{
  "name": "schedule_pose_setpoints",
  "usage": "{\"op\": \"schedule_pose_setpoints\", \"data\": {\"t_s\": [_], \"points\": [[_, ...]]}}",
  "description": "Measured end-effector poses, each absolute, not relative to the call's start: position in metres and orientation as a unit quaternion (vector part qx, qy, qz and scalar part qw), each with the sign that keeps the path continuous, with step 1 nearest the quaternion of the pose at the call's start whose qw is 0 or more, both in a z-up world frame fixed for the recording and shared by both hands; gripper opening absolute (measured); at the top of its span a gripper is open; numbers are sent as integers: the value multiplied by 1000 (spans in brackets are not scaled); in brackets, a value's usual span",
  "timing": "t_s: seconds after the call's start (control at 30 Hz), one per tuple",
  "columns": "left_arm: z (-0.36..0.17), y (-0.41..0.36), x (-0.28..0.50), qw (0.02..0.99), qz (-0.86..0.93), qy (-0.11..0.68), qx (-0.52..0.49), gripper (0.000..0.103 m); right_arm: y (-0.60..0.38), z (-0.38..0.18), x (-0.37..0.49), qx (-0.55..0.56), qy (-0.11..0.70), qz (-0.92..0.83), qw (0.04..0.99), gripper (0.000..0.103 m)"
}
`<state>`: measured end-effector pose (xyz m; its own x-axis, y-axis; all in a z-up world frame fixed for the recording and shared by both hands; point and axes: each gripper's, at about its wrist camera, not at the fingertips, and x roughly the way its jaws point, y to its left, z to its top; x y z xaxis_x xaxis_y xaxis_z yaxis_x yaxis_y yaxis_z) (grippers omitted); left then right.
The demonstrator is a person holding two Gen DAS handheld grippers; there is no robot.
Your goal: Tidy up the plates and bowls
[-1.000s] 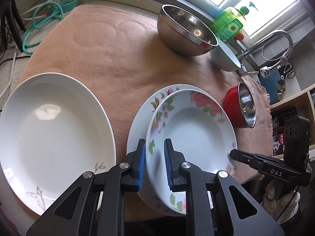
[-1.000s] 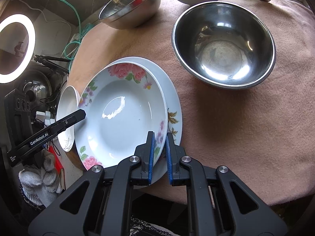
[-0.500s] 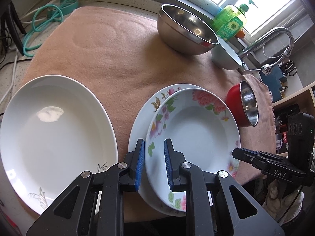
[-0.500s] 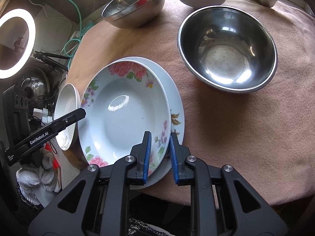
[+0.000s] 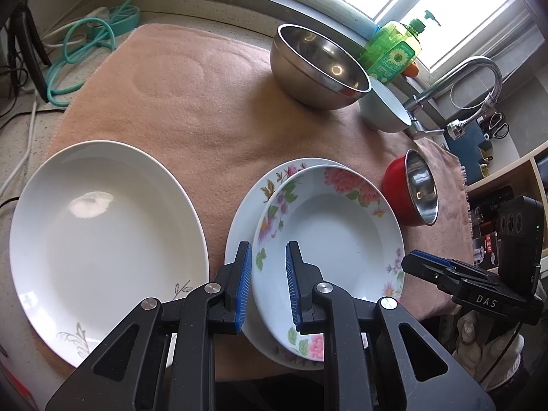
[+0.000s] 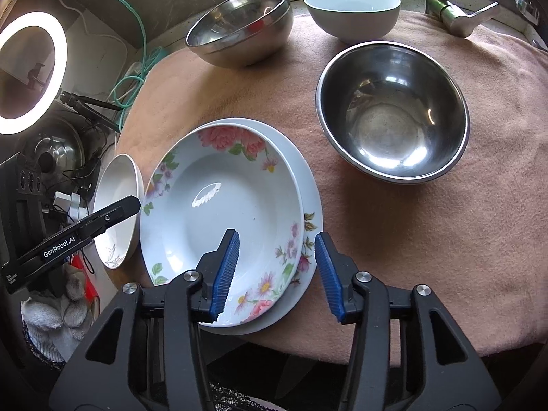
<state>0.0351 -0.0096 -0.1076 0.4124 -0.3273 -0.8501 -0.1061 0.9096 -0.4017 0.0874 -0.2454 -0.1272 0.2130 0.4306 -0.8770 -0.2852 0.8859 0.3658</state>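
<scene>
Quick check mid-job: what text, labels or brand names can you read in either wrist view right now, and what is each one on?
"DAS": white letters on the right gripper body, seen from the left wrist view.
"GenRobot.AI": white letters on the left gripper body, seen from the right wrist view; smaller print lower on it is too small to read.
Green soap bottle: sunflower label, text too blurred to read.

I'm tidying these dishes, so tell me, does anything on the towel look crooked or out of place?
Yes: the flowered deep plate sits off-centre on the flat flowered plate beneath, shifted toward the white oval plate. No spill or damage is visible.
</scene>
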Motion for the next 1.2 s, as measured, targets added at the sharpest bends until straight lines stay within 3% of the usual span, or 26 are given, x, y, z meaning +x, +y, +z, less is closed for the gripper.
{"op": "schedule_pose_setpoints", "data": {"t_s": [0.17, 0.33, 0.4, 1.2], "points": [[-101, -1, 27, 822, -57, 528, -206, 22, -243, -115, 86, 66, 566, 230, 789, 63], [-93, 15, 12, 826, -39, 517, -222, 39, -230, -103, 85, 56, 549, 237, 800, 70], [-89, 23, 6, 829, -24, 510, -229, 51, -223, -98, 84, 53, 543, 245, 801, 74], [-107, 128, -71, 809, 108, 477, -325, 51, -93, -92, 82, -14, 531, 351, 771, 77]]}}
